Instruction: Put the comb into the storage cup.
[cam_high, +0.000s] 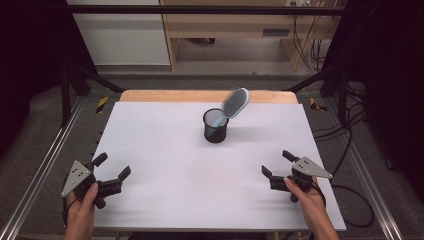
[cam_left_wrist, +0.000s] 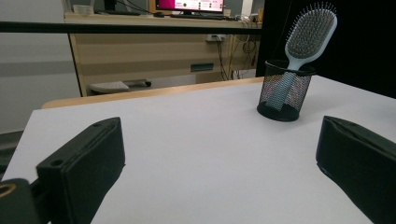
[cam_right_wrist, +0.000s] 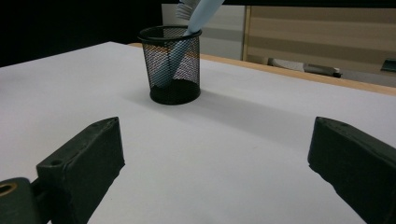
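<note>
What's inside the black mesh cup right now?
A hairbrush stands handle-down in the mesh cup, leaning on the rim, bristle head sticking out. The cup's solid base hides the handle's tip.

The left gripper holds its two black jaws wide apart over the white table top. Ahead stands a black wire-mesh cup, a pale blue paddle hairbrush leaning handle-down inside, apparently against its rim.
</note>
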